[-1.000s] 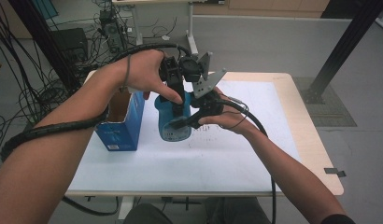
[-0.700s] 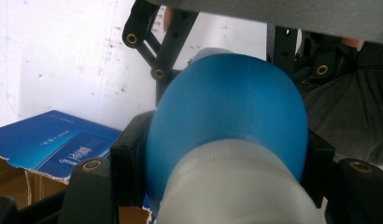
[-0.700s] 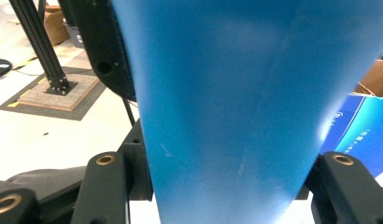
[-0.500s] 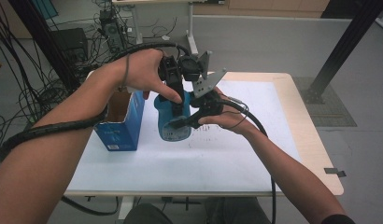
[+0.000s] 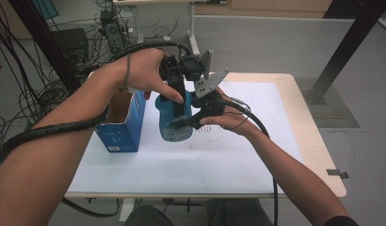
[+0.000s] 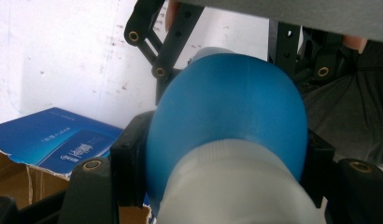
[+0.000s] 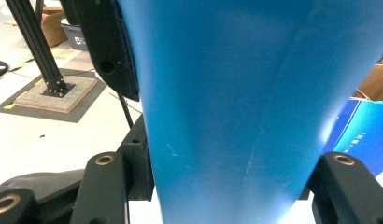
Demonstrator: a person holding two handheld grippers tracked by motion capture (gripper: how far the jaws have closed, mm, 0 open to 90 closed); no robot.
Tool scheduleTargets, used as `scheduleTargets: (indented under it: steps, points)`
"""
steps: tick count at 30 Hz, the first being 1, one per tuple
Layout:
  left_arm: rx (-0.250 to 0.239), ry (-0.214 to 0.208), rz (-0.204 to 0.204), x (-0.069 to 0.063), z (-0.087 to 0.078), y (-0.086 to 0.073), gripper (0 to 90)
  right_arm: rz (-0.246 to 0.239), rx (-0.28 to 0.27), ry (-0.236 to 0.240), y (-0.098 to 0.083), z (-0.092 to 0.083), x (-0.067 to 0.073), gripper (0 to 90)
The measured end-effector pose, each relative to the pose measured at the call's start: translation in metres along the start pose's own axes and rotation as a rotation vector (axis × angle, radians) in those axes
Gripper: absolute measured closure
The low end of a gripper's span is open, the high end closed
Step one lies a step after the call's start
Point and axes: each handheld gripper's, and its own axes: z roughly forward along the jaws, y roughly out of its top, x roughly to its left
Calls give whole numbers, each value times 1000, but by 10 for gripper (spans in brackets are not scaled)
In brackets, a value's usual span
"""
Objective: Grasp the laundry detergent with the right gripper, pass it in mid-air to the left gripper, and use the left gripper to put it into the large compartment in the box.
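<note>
Blue bottle [image 6: 227,116], white cap [image 6: 236,186], blue box [image 5: 120,120]

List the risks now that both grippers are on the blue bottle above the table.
1. The blue bottle is smooth and rounded; it could slip from the left gripper near its white cap.
2. Pulling by the right gripper could twist it loose.
3. A drop could hit the open blue box.

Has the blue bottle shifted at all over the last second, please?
No. The blue bottle sits just right of the blue box as before, held by both grippers.
</note>
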Motion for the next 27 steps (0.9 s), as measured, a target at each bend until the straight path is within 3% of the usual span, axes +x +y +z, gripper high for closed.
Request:
scheduleTargets:
  steps: [15, 19, 21, 22, 26, 27]
  points:
    - [-2, -1, -12, -1, -3, 0, 364, 0, -11, -4, 1, -2, 0, 400]
    - [-8, 1, -27, 0, -4, -2, 364, -3, -28, -21, -1, -6, 1, 352]
    - [-2, 6, -29, 1, -6, -3, 363, 3, -10, -48, -3, -13, 4, 255]
    - [-7, 9, -46, 1, -7, -4, 363, 3, -10, -48, -3, -13, 4, 255]
    - [-12, 26, -98, 5, -13, -6, 363, 111, 40, -92, -12, -32, 4, 119]
    - [-12, 26, -98, 5, -13, -6, 363, 111, 40, -92, -12, -32, 4, 119]
